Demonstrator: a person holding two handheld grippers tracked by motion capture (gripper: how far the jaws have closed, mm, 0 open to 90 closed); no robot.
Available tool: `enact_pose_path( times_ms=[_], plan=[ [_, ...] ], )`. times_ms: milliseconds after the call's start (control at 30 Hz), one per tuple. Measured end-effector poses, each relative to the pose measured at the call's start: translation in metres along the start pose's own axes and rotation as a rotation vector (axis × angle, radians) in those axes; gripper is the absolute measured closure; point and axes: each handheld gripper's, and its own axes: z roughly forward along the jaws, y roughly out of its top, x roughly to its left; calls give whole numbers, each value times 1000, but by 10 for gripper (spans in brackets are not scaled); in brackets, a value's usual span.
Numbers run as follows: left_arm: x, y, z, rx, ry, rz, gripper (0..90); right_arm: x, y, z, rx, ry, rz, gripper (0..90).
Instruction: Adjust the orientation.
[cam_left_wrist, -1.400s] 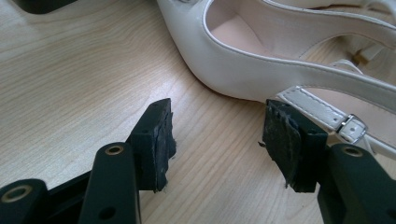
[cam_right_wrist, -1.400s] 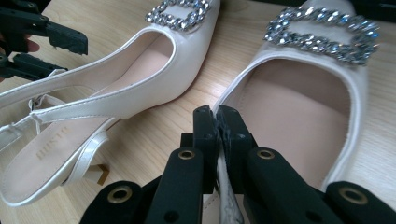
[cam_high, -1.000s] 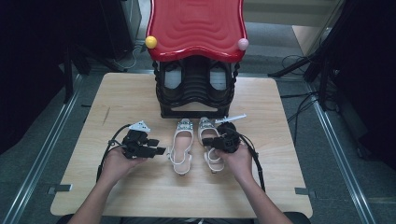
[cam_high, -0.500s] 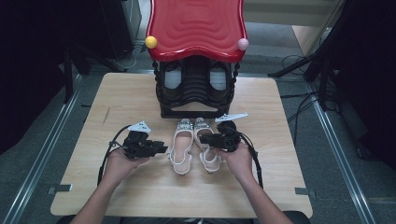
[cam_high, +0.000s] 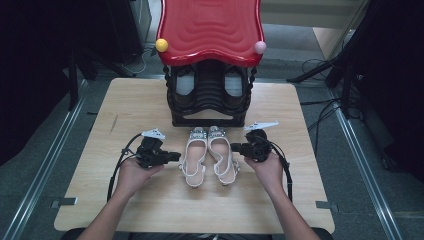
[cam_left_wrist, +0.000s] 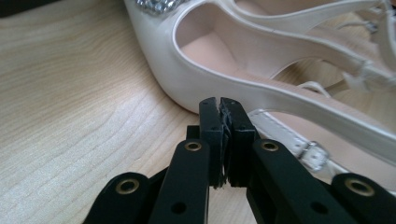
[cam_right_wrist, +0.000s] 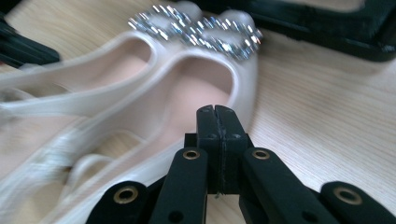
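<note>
Where the table (cam_high: 150, 107) runs toward its far edge, a black rack (cam_high: 209, 97) stands under a red top (cam_high: 210, 30), with white shoes (cam_high: 209, 155) lying side by side just in front of it, toes toward the rack. Left gripper (cam_high: 170, 156) sits beside the left shoe (cam_left_wrist: 243, 79), jaws pressed together on nothing. Right gripper (cam_high: 235, 147) flanks the right shoe (cam_right_wrist: 187, 93), jaws likewise closed and empty.

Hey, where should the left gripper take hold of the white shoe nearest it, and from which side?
Likely the side wall of the left shoe, coming in from its outer left side. The left gripper already points there, jaws shut, and the open top leaves a thin upright rim for one jaw inside and one outside.
</note>
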Motion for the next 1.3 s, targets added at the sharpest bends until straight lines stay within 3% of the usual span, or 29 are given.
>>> enact_pose_path(
  times_ms=[133, 333, 533, 667, 933, 1300],
  plan=[
    [1, 0, 7, 18, 2, 3, 884, -7, -3, 9, 21, -37, 2, 900],
    [1, 2, 18, 45, -2, -6, 875, -10, -8, 20, 62, -54, 11, 900],
    [1, 2, 19, 44, -9, -13, 891, -11, -9, 21, 52, -39, 36, 900],
    [-4, 2, 22, 54, -22, 3, 892, -12, -9, 22, 50, -24, 51, 900],
    [-15, 2, 27, 61, -34, 28, 893, -9, -8, 23, 48, -29, 52, 900],
    [-17, 2, 30, 69, -57, 14, 900, -11, -8, 24, 46, -29, 48, 900]
  ],
)
